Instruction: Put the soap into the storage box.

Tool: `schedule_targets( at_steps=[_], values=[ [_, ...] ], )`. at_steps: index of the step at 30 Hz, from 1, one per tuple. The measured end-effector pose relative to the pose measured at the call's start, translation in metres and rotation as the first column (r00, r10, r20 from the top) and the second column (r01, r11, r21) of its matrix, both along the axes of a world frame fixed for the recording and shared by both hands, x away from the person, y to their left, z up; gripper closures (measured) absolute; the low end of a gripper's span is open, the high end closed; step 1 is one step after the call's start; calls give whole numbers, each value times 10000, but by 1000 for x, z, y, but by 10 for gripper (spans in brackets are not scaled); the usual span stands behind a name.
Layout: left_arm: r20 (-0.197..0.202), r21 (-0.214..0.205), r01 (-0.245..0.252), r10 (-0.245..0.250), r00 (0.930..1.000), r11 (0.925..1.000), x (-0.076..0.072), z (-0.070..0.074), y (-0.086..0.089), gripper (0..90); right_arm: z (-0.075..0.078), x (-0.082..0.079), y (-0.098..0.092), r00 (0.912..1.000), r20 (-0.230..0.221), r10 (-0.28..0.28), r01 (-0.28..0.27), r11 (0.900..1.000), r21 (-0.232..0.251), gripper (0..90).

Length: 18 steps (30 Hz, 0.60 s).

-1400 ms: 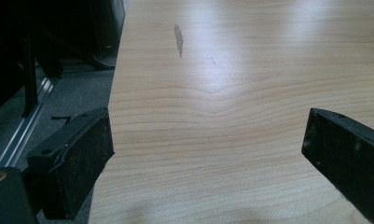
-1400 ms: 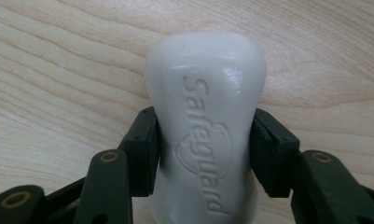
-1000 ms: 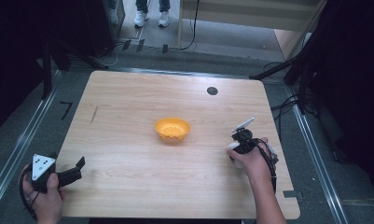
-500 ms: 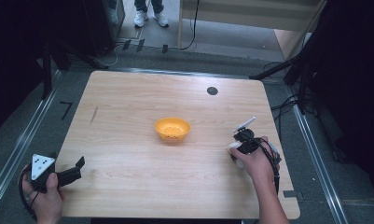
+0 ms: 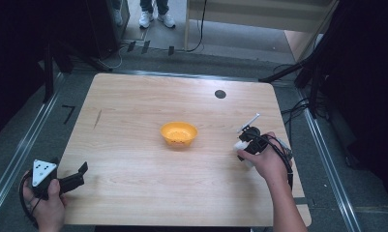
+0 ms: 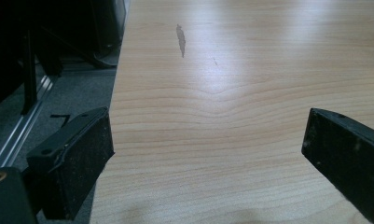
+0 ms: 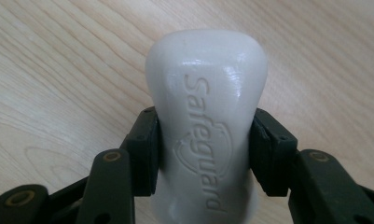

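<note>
While the person's right hand (image 5: 265, 162) rests over the right side of the light wooden table (image 5: 133, 116), the right gripper (image 7: 204, 154) it holds is clamped on a white, rounded bar of soap (image 7: 206, 116) embossed with the word "Safeguard". Its two black jaws press against the bar's opposite long sides, about halfway along it, and the wood grain of the tabletop lies directly behind. From the high view, the soap (image 5: 242, 146) shows as a small white shape at the front of that gripper (image 5: 246, 140), to the right of a small orange plastic bowl (image 5: 179, 133) that sits near the middle of the table, well apart from both hands. A small black round disc (image 5: 220, 94) lies flat near the far edge of the table.

At the near left corner, the left hand (image 5: 45, 203) holds the left gripper (image 5: 78, 175), its grey three-cornered plate facing up. Its jaws stand wide apart with nothing between them, above bare wood at the table's left edge. A thin dark scuff mark (image 6: 180, 40) streaks the wood farther ahead of them.
</note>
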<state>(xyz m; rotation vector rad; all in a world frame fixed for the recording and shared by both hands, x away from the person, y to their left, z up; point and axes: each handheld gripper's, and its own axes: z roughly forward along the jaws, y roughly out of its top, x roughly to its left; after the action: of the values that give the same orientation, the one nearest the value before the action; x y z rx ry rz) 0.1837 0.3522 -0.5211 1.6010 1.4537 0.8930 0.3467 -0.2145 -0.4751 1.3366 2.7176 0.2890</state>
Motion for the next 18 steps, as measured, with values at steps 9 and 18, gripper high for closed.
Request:
schedule_targets(
  at_steps=[9,18],
  values=[
    [-14,-31,-2,2,10000,10000,0,0,0,22,18,10,23,9944,305,1007,-1008,9949,-9,508],
    [-14,-40,-2,2,10000,10000,0,0,0,22,33,24,49,9813,391,1886,-1883,9821,-112,508]
  ],
)
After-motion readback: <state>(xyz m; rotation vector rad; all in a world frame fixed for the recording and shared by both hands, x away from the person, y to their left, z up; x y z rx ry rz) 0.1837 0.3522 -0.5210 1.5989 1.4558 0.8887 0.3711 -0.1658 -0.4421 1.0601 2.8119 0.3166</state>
